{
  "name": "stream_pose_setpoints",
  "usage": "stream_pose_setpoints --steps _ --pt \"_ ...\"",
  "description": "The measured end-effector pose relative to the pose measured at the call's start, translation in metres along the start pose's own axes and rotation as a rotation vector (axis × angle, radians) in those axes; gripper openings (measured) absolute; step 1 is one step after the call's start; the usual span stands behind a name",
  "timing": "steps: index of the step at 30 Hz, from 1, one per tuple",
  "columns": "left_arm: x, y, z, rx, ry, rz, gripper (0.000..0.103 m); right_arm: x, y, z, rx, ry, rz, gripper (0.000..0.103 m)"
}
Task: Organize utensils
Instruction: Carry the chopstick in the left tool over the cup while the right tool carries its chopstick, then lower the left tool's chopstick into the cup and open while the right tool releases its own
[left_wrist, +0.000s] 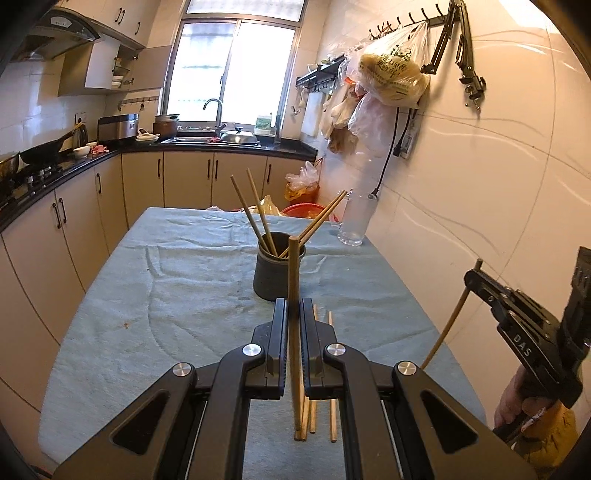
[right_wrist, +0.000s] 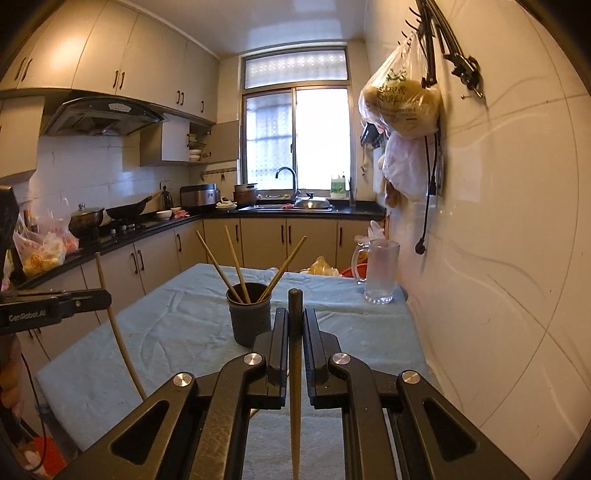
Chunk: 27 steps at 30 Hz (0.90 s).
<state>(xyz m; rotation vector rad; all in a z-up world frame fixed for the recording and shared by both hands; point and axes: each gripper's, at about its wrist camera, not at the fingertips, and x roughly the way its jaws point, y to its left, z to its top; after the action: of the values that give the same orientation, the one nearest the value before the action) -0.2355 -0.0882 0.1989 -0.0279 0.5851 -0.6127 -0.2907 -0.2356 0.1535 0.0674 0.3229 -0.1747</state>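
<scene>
Wooden chopstick (right_wrist: 295, 387) tip cut off below right claw (right_wrist: 295, 314).

A glass mug (right_wrist: 380, 271) stands on the blue cloth (left_wrist: 177, 295) beside the tiled wall (left_wrist: 480, 184).

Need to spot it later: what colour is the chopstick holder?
Dark grey holder, clearest in the right wrist view.

"GenRobot.AI" on left gripper (right_wrist: 90, 298) ("DAS" opposite)
</scene>
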Motion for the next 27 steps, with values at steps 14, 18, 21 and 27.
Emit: stream_pose_setpoints --steps 14,18,21,27 --pt "-0.012 0.007 0.024 -0.028 -0.023 -0.063 0.006 0.007 -0.013 0.023 0.101 -0.017 0.052 0.008" --pt "-0.016 0.013 0.053 -0.02 -0.076 -0.044 0.006 0.015 -0.012 0.048 0.129 -0.058 0.092 0.008" --pt "-0.013 0.017 0.077 -0.015 -0.117 -0.026 0.006 0.024 -0.01 0.066 0.153 -0.098 0.117 0.008" --pt "0.015 0.016 0.129 -0.016 -0.203 0.019 0.006 0.059 0.0 0.104 0.22 -0.183 0.162 0.008"
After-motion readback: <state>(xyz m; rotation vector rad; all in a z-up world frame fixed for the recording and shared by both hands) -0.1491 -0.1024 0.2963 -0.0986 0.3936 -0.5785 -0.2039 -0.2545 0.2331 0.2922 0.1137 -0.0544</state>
